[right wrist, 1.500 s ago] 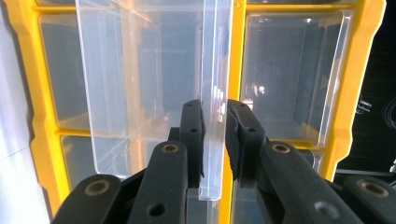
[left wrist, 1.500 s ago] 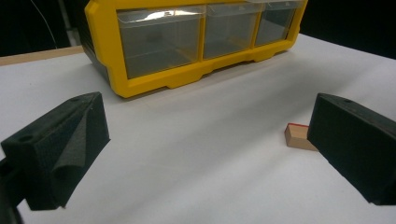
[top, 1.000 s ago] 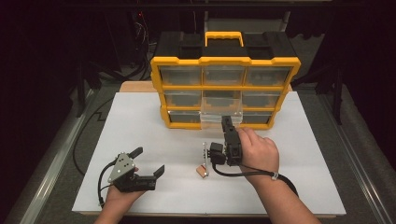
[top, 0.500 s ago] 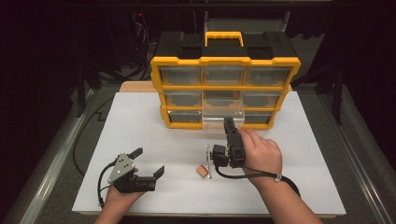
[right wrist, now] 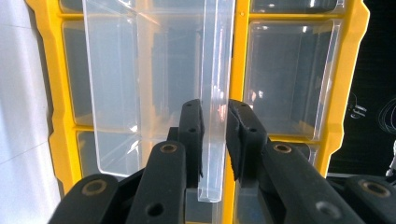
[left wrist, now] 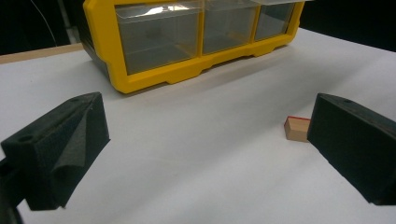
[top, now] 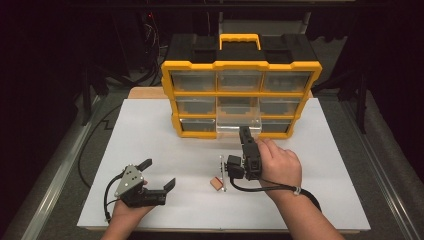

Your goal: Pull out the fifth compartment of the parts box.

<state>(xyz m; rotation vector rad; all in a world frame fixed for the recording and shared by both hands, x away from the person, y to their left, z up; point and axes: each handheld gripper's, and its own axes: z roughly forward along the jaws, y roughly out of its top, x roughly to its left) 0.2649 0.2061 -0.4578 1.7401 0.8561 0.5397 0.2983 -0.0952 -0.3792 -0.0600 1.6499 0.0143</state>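
1. Two grippers are at the white table (top: 150, 130), one in each hand of the person.
2. The right gripper (right wrist: 215, 135) is clamped on the front wall of the clear drawer (right wrist: 140, 70); its jaws press this wall from both sides.
3. In the high view the drawer (top: 239, 124) is pulled out from the middle of the bottom row of the yellow cabinet (top: 240, 65), and the right gripper (top: 246, 137) meets it at the front edge.
4. The left gripper (top: 156, 173) rests low at the near left part of the table, with its jaws wide apart and nothing between them.
5. One small wooden block (top: 216, 184) lies on the table between the two hands, just beside the right hand (top: 277, 167).
6. In the left gripper view the block (left wrist: 296, 129) is partly hidden behind the right-side jaw.
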